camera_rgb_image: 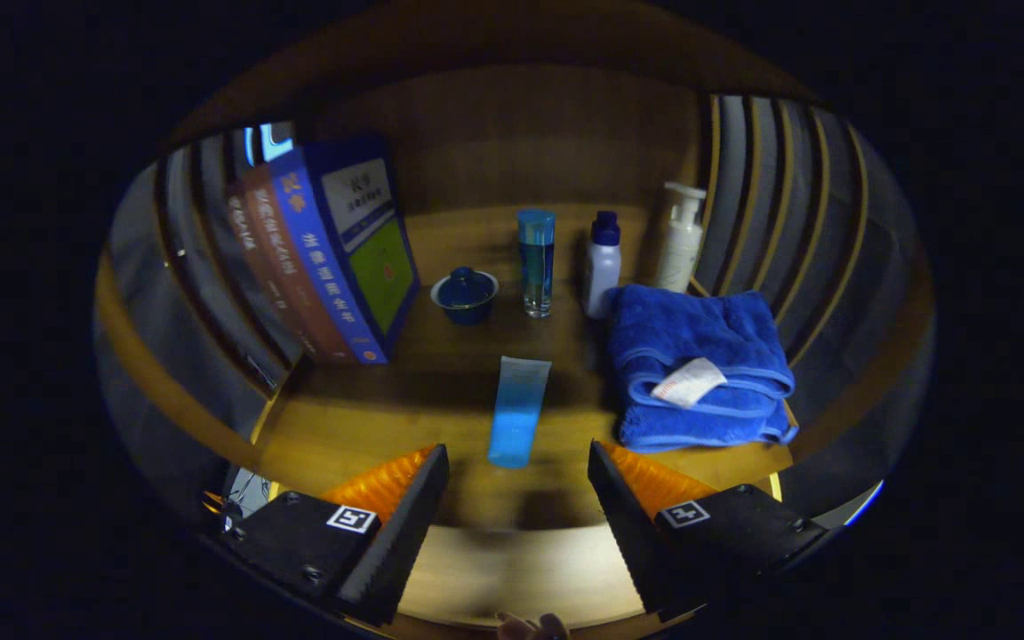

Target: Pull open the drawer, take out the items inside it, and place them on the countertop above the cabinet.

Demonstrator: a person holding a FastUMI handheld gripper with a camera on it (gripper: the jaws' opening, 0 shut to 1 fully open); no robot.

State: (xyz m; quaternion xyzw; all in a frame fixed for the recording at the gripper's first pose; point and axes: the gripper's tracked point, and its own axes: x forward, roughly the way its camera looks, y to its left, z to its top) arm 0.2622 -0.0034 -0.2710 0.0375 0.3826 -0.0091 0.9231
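So the gripper [518,484] has its fingers spread wide, holding nothing. Just ahead of them a blue tube [516,411] lies flat on the wooden countertop [343,427], with a folded blue towel [699,369] beside it and books [334,253] leaning off to the other side.

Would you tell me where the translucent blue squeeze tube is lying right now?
In the gripper view, the translucent blue squeeze tube lies flat on the wooden countertop, just ahead of the open claw, left of the folded blue towel.
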